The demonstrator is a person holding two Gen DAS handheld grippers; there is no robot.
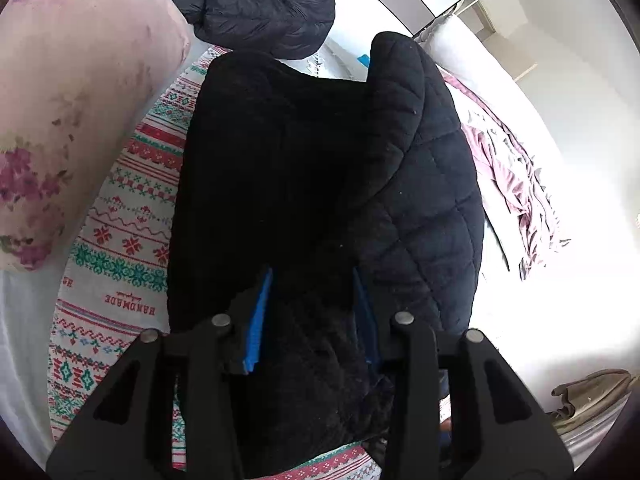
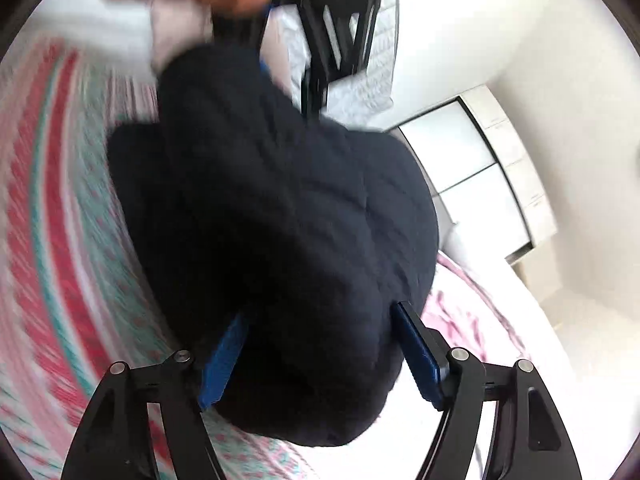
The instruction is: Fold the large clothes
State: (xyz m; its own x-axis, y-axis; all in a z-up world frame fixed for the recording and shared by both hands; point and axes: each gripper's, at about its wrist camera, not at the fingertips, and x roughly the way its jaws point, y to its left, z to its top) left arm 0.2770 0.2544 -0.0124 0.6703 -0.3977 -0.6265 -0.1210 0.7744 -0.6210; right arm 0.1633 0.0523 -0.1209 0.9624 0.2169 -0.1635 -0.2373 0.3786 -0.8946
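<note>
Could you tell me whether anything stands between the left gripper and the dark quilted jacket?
Nothing visible does: the dark quilted jacket already lies bunched between the left gripper's blue pads, on the patterned blanket.

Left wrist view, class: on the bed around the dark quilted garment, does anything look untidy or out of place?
Yes. A crumpled pink-grey cloth lies in a loose heap on the white bedding, right of the dark quilted garment. A bunched dark puffy jacket sits unfolded beyond it.
</note>
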